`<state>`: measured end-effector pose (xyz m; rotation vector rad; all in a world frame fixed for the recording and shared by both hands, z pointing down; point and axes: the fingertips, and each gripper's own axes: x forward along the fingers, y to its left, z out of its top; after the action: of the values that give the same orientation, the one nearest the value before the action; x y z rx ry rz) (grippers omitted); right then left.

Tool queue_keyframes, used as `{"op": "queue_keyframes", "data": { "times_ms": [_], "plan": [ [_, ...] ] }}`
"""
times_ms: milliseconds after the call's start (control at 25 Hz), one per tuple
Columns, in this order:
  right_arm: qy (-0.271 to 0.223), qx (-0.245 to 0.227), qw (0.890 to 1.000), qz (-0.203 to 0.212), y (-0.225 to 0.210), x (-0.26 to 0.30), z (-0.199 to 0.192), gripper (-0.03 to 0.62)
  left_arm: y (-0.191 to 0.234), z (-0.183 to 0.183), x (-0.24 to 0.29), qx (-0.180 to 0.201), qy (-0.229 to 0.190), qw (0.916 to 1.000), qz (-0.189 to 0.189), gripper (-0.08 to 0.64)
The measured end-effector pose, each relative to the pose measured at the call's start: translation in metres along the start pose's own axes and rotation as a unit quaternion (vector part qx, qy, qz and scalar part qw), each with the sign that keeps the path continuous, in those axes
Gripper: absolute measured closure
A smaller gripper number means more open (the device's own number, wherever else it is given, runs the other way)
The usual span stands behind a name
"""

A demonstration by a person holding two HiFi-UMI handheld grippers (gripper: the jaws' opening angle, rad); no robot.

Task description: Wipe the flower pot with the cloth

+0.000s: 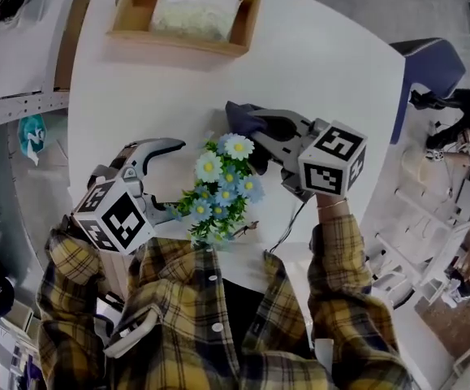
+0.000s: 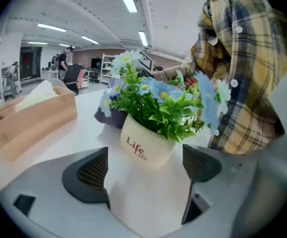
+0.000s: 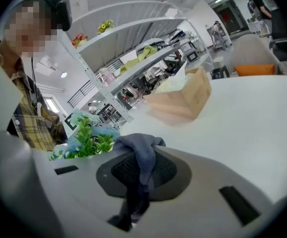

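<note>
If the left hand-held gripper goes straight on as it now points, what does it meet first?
Most likely the white flower pot, just ahead of the left hand-held gripper, centred between its open jaws; depth is unclear.

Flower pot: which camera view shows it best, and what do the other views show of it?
The left gripper view: the pot fills the middle, its side and "Life" print plain. In the head view the flowers cover it from above. In the right gripper view only the leaves show; the pot is hidden.
</note>
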<state>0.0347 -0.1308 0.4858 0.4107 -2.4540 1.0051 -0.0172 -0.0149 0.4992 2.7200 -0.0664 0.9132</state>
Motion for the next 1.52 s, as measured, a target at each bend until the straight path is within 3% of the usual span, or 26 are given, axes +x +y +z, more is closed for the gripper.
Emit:
{"op": "queue_keyframes", "data": {
  "times_ms": [160, 360, 520, 680, 760, 880, 1000, 1200, 1320, 1520],
  "plan": [
    [-0.061, -0.019, 0.997, -0.047, 0.006, -0.030, 0.019, 0.571, -0.002, 0.007, -0.022, -0.056, -0.051, 0.9955, 0.057, 0.083],
    [-0.140, -0.047, 0.984, -0.095, 0.034, -0.080, 0.043, 0.571, -0.013, 0.040, -0.060, -0.090, -0.115, 0.9823, 0.118, 0.085],
    [-0.197, -0.082, 0.968, -0.135, 0.066, -0.126, 0.060, 0.571, -0.032, 0.089, -0.092, -0.098, -0.190, 0.9652, 0.151, 0.086],
    [-0.252, -0.119, 0.948, -0.155, 0.100, -0.157, 0.078, 0.571, -0.048, 0.138, -0.111, -0.081, -0.242, 0.9552, 0.150, 0.091],
    [-0.272, -0.131, 0.941, -0.156, 0.123, -0.170, 0.080, 0.571, -0.059, 0.160, -0.114, -0.071, -0.261, 0.9494, 0.160, 0.147],
    [-0.290, -0.139, 0.934, -0.154, 0.159, -0.187, 0.075, 0.571, -0.076, 0.188, -0.114, -0.056, -0.275, 0.9397, 0.195, 0.297],
    [-0.307, -0.151, 0.927, -0.150, 0.180, -0.194, 0.073, 0.571, -0.081, 0.206, -0.115, -0.042, -0.286, 0.9293, 0.230, 0.375],
    [-0.322, -0.163, 0.922, -0.142, 0.204, -0.202, 0.068, 0.571, -0.088, 0.221, -0.124, -0.050, -0.312, 0.9084, 0.274, 0.500],
    [-0.326, -0.170, 0.920, -0.136, 0.213, -0.205, 0.067, 0.571, -0.091, 0.225, -0.126, -0.060, -0.318, 0.9023, 0.285, 0.549],
    [-0.330, -0.173, 0.918, -0.135, 0.218, -0.213, 0.065, 0.571, -0.095, 0.232, -0.122, -0.067, -0.320, 0.9029, 0.279, 0.551]
  ]
}}
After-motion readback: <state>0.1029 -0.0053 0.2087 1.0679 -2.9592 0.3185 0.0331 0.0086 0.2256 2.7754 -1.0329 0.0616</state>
